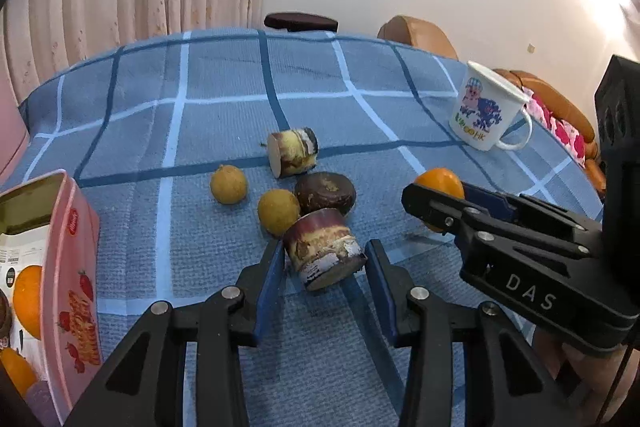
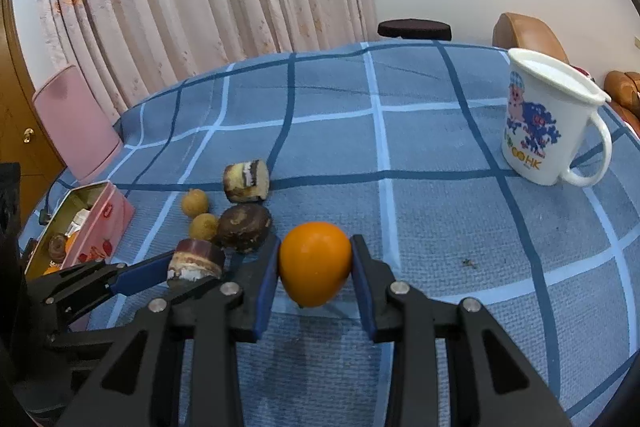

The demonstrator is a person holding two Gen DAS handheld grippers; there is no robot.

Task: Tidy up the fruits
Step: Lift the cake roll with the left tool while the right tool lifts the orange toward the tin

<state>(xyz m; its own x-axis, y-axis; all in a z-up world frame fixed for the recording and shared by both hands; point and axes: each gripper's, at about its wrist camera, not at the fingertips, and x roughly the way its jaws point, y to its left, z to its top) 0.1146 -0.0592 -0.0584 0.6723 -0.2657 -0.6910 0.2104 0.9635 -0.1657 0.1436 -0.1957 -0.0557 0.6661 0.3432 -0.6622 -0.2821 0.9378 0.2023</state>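
Nearest the left wrist camera, the left gripper (image 1: 325, 267) has its blue pads spread around a layered cake roll (image 1: 324, 253) on the blue checked tablecloth (image 1: 224, 115); one pad touches it, the other stands just apart. Beside it, the right gripper (image 2: 315, 265) pinches an orange (image 2: 314, 263) between both pads, the fruit resting on the cloth. Just beyond the roll lie two small yellow fruits (image 1: 278, 211), a dark chocolate cake (image 1: 325, 191) and a second cake roll (image 1: 293, 154). At the left edge stands a pink tin (image 1: 70, 267) holding more oranges. Farther right sits a white mug (image 2: 548, 119), well apart from the rest.
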